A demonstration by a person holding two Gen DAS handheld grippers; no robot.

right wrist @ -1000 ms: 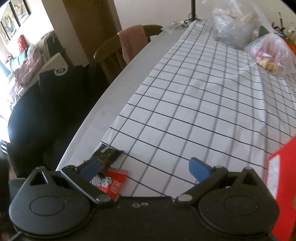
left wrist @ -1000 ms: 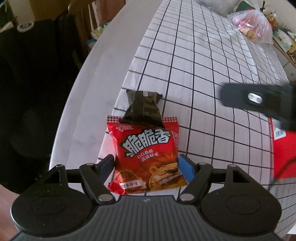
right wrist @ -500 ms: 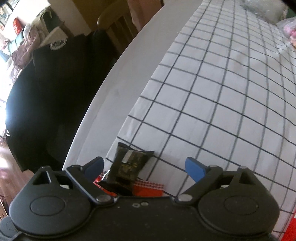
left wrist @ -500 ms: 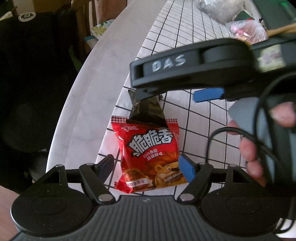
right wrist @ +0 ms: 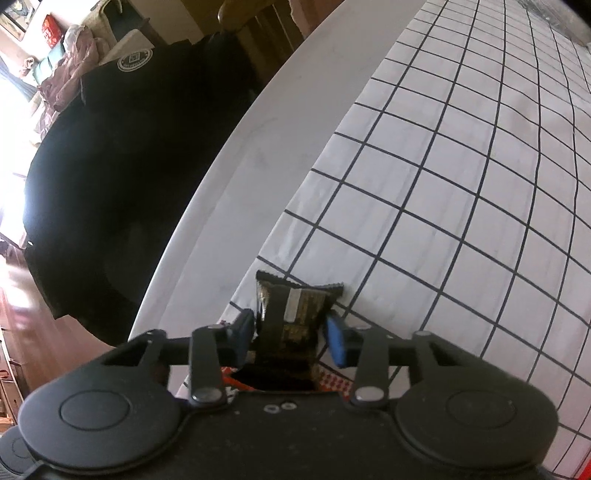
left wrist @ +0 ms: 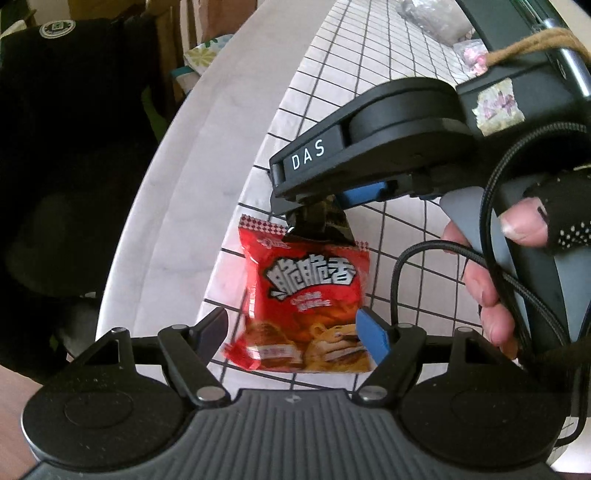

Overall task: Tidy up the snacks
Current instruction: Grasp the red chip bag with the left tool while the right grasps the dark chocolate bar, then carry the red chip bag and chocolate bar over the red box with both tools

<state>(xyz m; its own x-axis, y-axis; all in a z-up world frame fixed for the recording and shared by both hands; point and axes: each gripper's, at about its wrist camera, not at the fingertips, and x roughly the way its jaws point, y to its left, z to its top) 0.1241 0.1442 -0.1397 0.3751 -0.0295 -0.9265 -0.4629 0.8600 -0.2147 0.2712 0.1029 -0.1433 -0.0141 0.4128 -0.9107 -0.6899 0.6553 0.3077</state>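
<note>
A red snack bag (left wrist: 310, 306) with a bear picture lies on the checked cloth, its lower part between the fingers of my open left gripper (left wrist: 295, 328). A small black and gold snack packet (right wrist: 295, 314) lies on the red bag's far end; it also shows in the left wrist view (left wrist: 321, 221). My right gripper (right wrist: 291, 332) reaches in from the right with its fingers closed against both sides of the black packet. In the left wrist view the right gripper's body (left wrist: 369, 155) hides most of the packet.
The white checked cloth (right wrist: 461, 177) covers a white table whose bare curved edge (right wrist: 258, 147) runs along the left. A chair draped in black clothing (right wrist: 122, 147) stands beyond that edge. Clear bags of snacks (left wrist: 436, 22) sit at the far end.
My right gripper has come down over the black packet and closed its fingers onto its sides. The left gripper has shifted a little around the red bag.
</note>
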